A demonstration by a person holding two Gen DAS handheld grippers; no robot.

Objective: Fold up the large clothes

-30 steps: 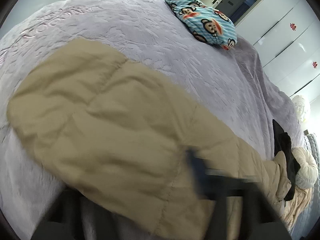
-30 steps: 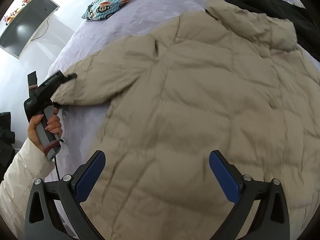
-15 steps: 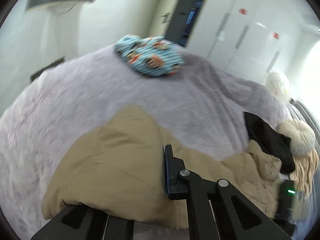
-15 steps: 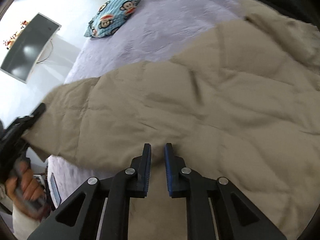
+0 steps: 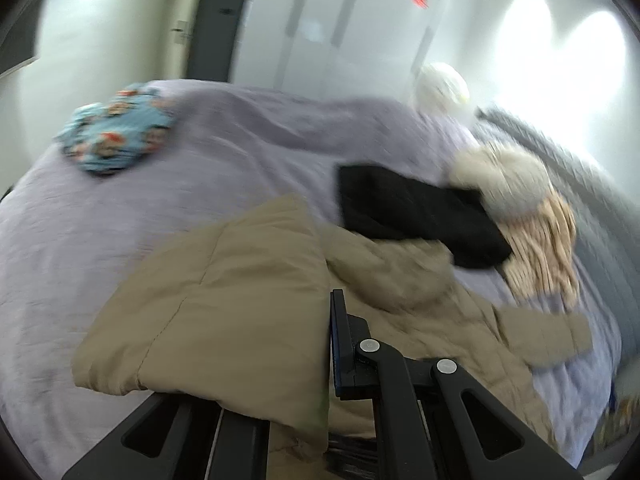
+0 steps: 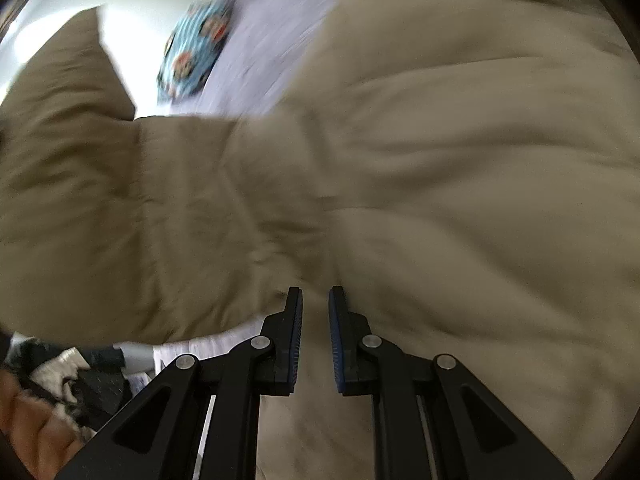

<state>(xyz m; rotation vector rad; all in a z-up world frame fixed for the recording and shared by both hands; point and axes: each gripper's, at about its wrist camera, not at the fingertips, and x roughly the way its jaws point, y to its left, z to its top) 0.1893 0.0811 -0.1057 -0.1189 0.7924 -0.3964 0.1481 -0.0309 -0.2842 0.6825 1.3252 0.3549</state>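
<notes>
Grippers [image 5: 326, 344] [image 6: 315, 320] pinching beige jacket [image 6: 440, 160], lavender bed [image 5: 200, 184]

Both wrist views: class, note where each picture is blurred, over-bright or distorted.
Left wrist view: motion blur smears the pillow and black garment; glare whitens the right wall; the bed bulges. Right wrist view: the jacket is streaked; the tongs stay sharp.

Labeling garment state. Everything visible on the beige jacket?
The jacket is beige, quilted and puffy, matte, lying mostly spread on the lilac bedspread. Its sleeve is lifted and folded inward, pinched in the left gripper. The right gripper is clamped on a fold of the body. A black garment lies against the collar end.
</notes>
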